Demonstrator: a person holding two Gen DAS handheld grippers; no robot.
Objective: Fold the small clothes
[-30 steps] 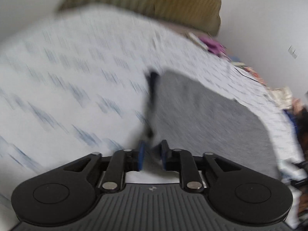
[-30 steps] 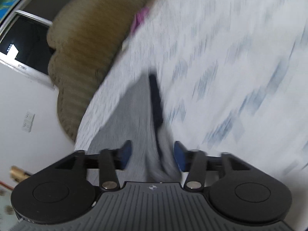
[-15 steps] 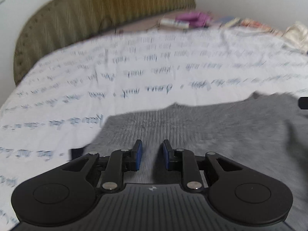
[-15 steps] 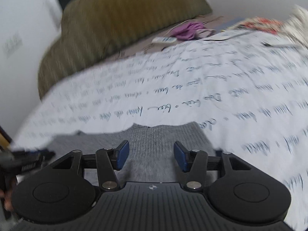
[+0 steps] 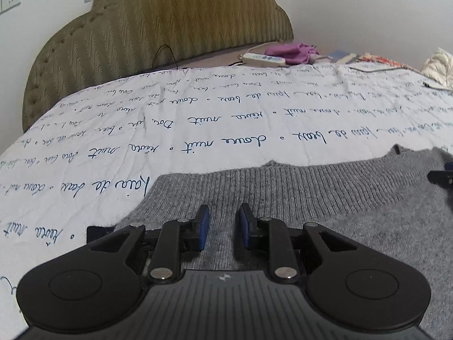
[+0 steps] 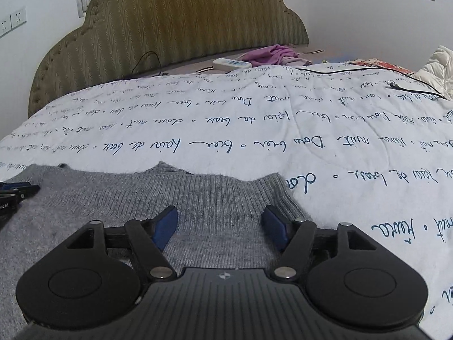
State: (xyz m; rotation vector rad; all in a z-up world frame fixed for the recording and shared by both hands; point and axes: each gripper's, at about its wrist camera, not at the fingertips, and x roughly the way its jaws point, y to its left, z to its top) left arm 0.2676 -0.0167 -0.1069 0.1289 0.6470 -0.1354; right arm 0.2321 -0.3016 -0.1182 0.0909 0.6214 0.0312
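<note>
A grey knitted sweater (image 5: 325, 198) lies flat on a white bedspread (image 5: 226, 119) printed with blue handwriting; its ribbed hem faces the headboard. My left gripper (image 5: 223, 221) hovers over the sweater's left part, jaws a little apart with nothing between them. My right gripper (image 6: 222, 223) is wide open over the sweater's (image 6: 198, 198) right part, near its right corner. The right gripper's tip shows at the right edge of the left wrist view (image 5: 441, 178); the left gripper's tip shows at the left edge of the right wrist view (image 6: 17, 191).
An olive padded headboard (image 5: 170, 28) stands at the far end. A white power strip (image 5: 263, 59) and a purple cloth (image 5: 291, 52) lie beside it. A black cable (image 6: 368, 75) and white bedding (image 6: 436, 65) sit at the far right.
Both grippers swung from a tilted, blurred view to level over the sweater. The left gripper let go of the fabric it was pinching. The sweater now lies flat.
</note>
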